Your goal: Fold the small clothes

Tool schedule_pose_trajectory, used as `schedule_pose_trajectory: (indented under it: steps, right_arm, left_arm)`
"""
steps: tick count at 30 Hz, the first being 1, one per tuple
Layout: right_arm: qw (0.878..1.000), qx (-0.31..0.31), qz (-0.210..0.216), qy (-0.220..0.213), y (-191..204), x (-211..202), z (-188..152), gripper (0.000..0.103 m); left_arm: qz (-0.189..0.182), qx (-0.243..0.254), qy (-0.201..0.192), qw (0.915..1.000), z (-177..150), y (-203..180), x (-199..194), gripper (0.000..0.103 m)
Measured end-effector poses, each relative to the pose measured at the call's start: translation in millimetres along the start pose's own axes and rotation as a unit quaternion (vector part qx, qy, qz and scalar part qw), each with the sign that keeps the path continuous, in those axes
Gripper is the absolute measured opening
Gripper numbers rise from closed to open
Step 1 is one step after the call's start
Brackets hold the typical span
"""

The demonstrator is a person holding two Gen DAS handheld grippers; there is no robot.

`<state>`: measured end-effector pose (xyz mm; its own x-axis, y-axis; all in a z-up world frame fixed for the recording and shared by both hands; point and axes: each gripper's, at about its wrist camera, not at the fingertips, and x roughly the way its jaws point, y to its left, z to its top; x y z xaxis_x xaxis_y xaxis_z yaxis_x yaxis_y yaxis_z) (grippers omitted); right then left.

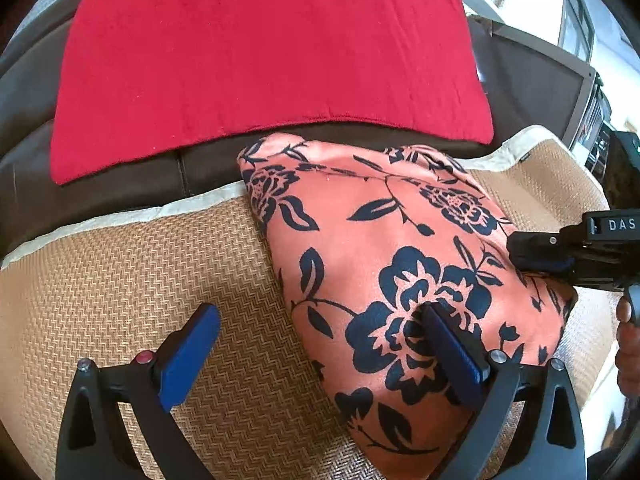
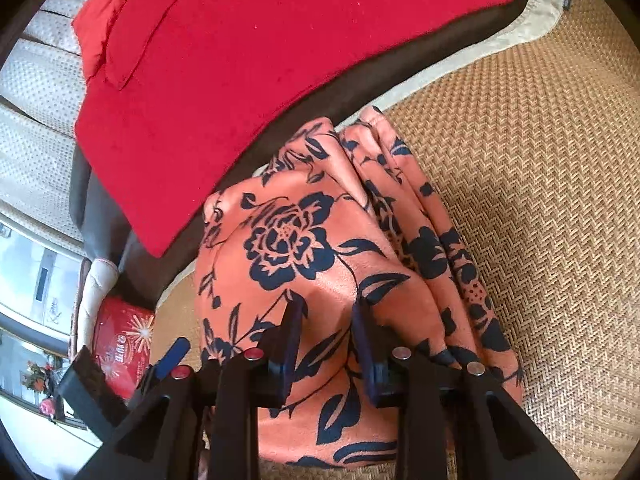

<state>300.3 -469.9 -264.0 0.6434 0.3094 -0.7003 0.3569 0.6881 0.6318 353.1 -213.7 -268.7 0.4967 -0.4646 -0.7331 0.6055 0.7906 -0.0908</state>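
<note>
Floral garment (image 1: 400,240): soft, light, slippery-looking; grip stacked edges. Left gripper (image 1: 320,336) jaws apart; right gripper (image 2: 326,320) jaws apart, straddling a fabric ridge.

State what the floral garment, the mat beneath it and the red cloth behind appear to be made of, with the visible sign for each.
Floral garment: soft matte fabric, maybe brushed; fuzzy sheen, limp folds.
Mat: woven straw or rattan, apparently; herringbone weave, pale cloth border.
Red cloth: napped, velvety-looking fabric; stitched seams.
</note>
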Motion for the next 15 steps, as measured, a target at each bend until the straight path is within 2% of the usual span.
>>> schedule_pose_trajectory:
  steps: [3,8,11,13,15]
  right_arm:
    - [1.0,-0.002,0.007,-0.015,0.5,-13.3,-0.9,0.032]
    - [0.998,-0.023,0.023,-0.059,6.6,-39.0,1.3,0.032]
    - [0.998,-0.018,0.026,-0.061,7.6,-41.1,4.0,0.032]
    - [0.998,-0.02,0.021,-0.051,7.6,-35.3,2.1,0.032]
    - [0.999,-0.024,0.007,-0.029,8.3,-21.9,1.5,0.032]
  left_arm:
    - [0.002,-0.002,-0.018,0.9998,0.9,4.3,-11.9,0.101]
    - [-0.026,-0.023,-0.053,0.998,4.6,5.5,-36.6,0.101]
    - [-0.041,-0.034,-0.065,0.9964,6.3,4.0,-40.8,0.101]
    - [-0.042,-0.033,-0.049,0.9974,6.1,0.5,-30.6,0.101]
    - [-0.015,-0.008,0.004,0.9998,1.0,-9.0,-4.4,0.101]
